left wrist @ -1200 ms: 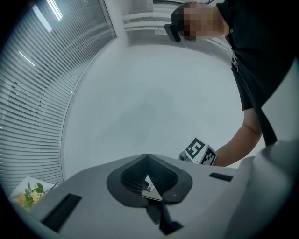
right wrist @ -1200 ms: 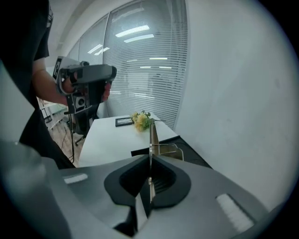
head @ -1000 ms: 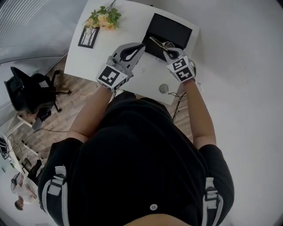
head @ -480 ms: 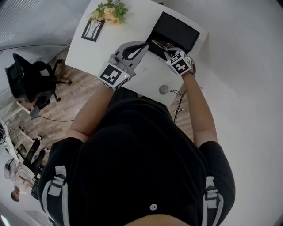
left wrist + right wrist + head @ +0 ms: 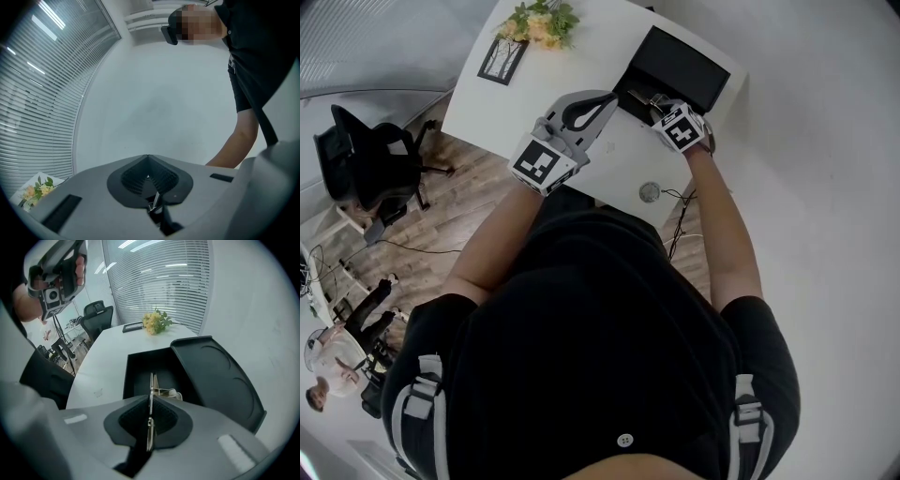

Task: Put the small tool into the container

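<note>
Your right tool (image 5: 150,404) clamps the thin metal implement (image 5: 151,383), tip over the open black case (image 5: 137,367) ahead; release early and it may tip onto the tabletop (image 5: 108,357). Left tool (image 5: 148,169) closed, empty.

White table (image 5: 581,75) sits upper middle in my head view. On it: black container (image 5: 680,66), lid open, at the upper right; yellow flowers (image 5: 542,21) at the upper left corner; black-framed card (image 5: 502,61) just beside them; small round disc (image 5: 649,192) near the lower edge.
</note>
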### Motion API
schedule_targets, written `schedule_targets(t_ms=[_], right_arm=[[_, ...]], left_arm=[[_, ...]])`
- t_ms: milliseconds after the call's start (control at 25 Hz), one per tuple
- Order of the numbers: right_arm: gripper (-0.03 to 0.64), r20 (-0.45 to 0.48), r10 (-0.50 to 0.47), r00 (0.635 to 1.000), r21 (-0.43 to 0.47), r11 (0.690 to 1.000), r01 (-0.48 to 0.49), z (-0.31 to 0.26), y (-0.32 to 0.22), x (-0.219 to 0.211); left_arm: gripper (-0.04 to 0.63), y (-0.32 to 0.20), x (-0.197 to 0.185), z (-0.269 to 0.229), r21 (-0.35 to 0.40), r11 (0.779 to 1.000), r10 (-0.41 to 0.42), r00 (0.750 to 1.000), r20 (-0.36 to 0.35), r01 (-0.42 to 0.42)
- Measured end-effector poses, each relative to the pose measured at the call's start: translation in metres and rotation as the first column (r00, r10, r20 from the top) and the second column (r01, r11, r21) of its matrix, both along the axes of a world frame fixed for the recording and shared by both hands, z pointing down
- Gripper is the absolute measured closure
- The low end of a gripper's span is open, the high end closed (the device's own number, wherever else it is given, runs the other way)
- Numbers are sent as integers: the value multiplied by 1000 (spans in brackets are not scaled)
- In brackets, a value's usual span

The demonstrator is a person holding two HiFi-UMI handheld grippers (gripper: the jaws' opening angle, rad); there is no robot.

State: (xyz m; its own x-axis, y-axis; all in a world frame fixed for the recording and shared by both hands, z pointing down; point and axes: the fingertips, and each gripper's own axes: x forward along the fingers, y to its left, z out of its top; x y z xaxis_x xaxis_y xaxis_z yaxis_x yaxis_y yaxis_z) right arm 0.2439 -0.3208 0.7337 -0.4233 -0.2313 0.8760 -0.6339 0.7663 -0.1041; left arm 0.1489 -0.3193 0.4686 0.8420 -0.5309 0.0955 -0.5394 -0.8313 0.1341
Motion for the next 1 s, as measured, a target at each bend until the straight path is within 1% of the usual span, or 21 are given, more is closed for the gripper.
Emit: schedule_targets(t_ms=[160,320,520,640,720,840,920,1000], right_arm=[[559,-8,19,1000,12,1000,-19,-2,-1,5],[529,-17,41,999,60,997,-40,-12,-10,11],[528,-23,70,997,130,989,-66,-33,-17,21],[528,6,94,996,179,979,-93,-58,-20,21],[529,56,118,991,215,968,-127,-81,-18,18],[549,191,156,969,284,936,-207,-126,-13,12],[576,307,167,937,339,901,-271,-164,-9,7],[601,419,157,895,393,857,-334,-202,-1,0]], left_arm=[[588,4,-3,0,-2,1000,-2,1000,22,2],[588,5,-6,-3,9,1000,-5,1000,20,5],[588,10,-7,-8,21,1000,-1,1000,8,1],[588,12,-7,-12,26,1000,7,1000,15,-7],[588,15,-8,-13,27,999,16,1000,18,-16],[588,17,-9,-13,25,1000,14,999,30,-14],[588,17,-11,-16,28,1000,12,1000,26,-13],[588,19,-12,-22,39,999,21,999,29,-22]])
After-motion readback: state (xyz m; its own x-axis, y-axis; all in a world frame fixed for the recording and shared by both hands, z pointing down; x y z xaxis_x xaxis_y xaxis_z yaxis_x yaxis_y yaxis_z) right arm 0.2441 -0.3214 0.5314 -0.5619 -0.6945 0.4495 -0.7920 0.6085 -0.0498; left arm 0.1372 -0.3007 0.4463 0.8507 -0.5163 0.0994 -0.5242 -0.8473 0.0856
